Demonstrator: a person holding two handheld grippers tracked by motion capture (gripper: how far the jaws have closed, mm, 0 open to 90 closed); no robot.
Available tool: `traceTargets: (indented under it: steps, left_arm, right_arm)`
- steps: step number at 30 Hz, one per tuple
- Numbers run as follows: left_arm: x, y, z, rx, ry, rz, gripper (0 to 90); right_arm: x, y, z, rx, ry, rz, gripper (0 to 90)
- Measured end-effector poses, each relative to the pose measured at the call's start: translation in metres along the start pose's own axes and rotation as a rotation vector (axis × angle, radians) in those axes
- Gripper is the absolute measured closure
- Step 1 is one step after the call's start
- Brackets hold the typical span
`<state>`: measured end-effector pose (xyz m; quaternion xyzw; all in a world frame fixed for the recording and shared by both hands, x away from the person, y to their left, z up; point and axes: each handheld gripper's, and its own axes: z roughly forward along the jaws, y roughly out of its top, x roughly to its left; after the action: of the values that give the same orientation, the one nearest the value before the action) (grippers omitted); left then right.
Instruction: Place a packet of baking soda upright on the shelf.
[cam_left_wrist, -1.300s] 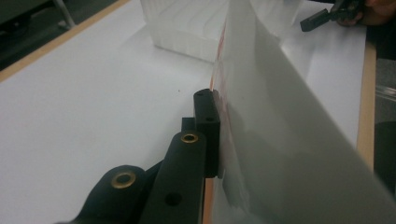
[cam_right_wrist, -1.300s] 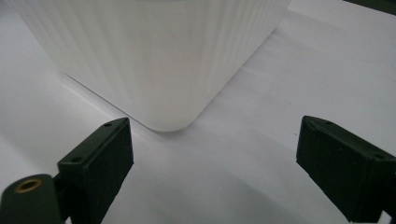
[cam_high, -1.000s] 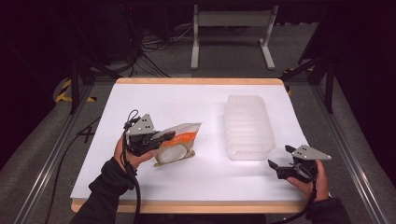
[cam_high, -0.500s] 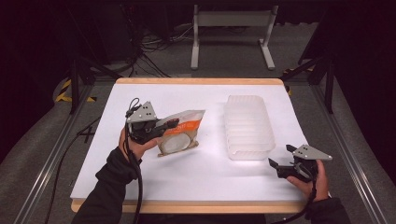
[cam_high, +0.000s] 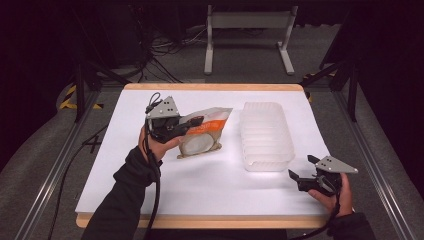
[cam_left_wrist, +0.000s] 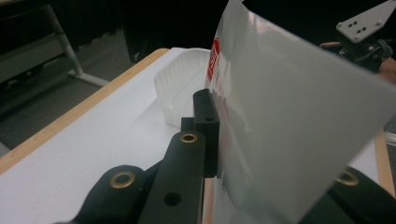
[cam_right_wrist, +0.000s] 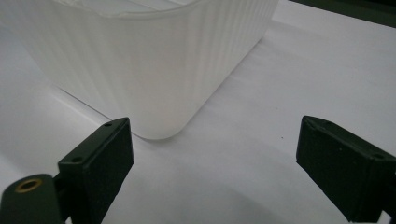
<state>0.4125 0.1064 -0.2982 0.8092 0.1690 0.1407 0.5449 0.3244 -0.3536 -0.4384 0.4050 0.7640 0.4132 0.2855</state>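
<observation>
High view: the left gripper (cam_high: 192, 122) clamps a pouch (cam_high: 205, 136) by its edge, holding it above the white table (cam_high: 200, 185) just left of a ribbed translucent tub (cam_high: 266, 135), while the right gripper (cam_high: 302, 168), jaws spread and empty, sits near the tub's near right corner. Left gripper view: the jaws pinch the pouch (cam_left_wrist: 289, 121), its pale face tilted across the frame, with the tub (cam_left_wrist: 180, 88) beyond. Right gripper view: the parted jaws frame the tub's (cam_right_wrist: 154, 60) rounded corner, apart from it.
</observation>
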Motion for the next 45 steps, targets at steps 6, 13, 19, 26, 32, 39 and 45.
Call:
traceTargets:
  steps: [6,13,19,26,32,39,45]
  left_arm:
    - [-0.002,0.014,0.012,-0.018,-0.018,0.006,90.0]
    - [-0.003,0.027,0.029,-0.026,-0.056,0.002,90.0]
    - [-0.003,0.037,0.044,-0.043,-0.074,0.009,90.0]
    - [-0.005,0.048,0.062,-0.06,-0.106,0.006,90.0]
    - [-0.013,0.058,0.079,-0.081,-0.141,0.011,90.0]
    - [-0.022,0.067,0.104,-0.109,-0.195,0.016,90.0]
    - [-0.03,0.07,0.126,-0.122,-0.229,0.014,90.0]
  right_arm:
    - [0.001,0.0,0.001,0.003,0.001,-0.007,11.7]
    - [0.0,0.0,0.001,0.001,0.004,-0.002,11.6]
    - [0.0,-0.001,0.002,0.004,0.012,-0.003,11.6]
    - [-0.002,-0.002,0.002,0.0,0.02,0.005,11.5]
    - [-0.002,-0.002,0.001,-0.003,0.021,0.004,11.3]
    - [-0.002,-0.002,0.001,-0.003,0.024,0.001,11.2]
    - [-0.002,-0.002,0.001,-0.004,0.026,0.001,11.2]
